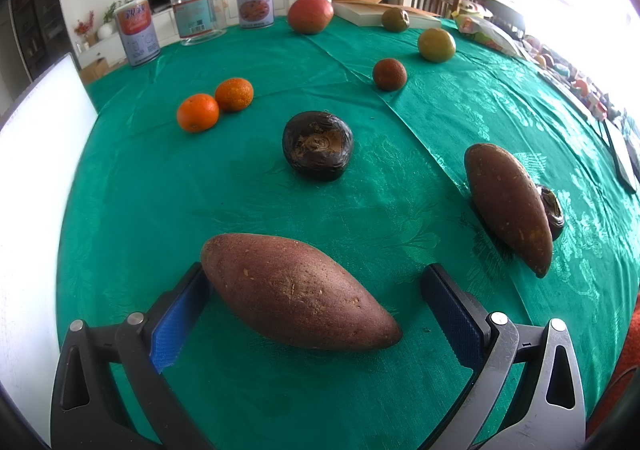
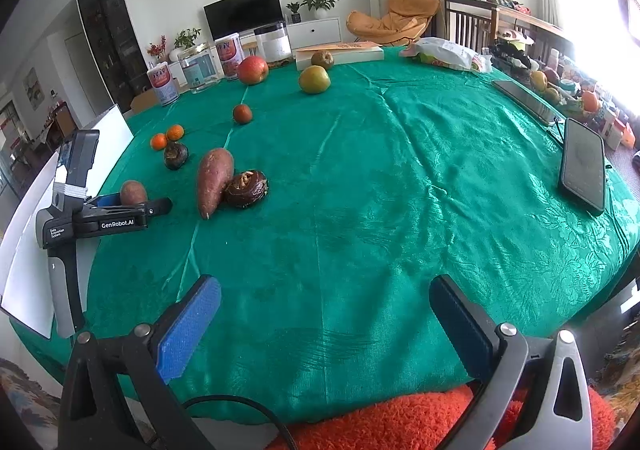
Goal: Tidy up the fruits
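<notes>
— Where is the left gripper (image 1: 316, 310)?
— Its fingers are spread wide around a sweet potato (image 1: 296, 292) lying on the green tablecloth (image 1: 248, 202), not yet clamped.
— And the right gripper (image 2: 326, 324)?
— Released, hovering over bare cloth near the table's edge.

A broad stretch of bare green tablecloth (image 2: 380, 178) lies open ahead of the right gripper (image 2: 324, 326). Its left side is crowded by a sweet potato (image 2: 214, 180) touching a dark round fruit (image 2: 246, 188); a phone (image 2: 584, 166) lies far right.
</notes>
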`<state>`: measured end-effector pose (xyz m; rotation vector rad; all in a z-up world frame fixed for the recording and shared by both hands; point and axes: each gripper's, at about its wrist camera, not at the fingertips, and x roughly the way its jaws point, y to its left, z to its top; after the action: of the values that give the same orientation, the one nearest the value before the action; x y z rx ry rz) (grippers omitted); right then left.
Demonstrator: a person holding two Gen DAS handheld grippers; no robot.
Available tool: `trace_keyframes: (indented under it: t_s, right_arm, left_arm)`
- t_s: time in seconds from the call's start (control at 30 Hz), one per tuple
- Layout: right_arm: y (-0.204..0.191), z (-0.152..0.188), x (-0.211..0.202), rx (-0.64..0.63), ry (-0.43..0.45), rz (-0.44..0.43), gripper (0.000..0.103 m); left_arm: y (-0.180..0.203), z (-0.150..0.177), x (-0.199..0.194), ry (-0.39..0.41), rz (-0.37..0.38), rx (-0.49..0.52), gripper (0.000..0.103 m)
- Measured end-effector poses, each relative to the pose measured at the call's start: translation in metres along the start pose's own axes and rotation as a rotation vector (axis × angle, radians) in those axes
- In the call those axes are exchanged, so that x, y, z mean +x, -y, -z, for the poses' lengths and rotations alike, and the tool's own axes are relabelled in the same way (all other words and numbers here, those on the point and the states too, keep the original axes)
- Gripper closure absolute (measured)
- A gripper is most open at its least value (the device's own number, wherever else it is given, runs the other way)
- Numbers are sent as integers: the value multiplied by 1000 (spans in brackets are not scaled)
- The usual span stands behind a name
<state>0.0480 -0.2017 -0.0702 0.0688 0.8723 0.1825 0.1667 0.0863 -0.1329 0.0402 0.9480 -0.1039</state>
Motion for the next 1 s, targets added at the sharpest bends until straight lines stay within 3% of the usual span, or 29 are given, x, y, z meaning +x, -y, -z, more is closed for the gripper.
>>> trace_keyframes:
  t_s: [1.0]
  right_arm:
    - [1, 0, -1, 7, 6, -21, 0]
  left_arm:
    - [0, 0, 0, 0, 0, 0, 0]
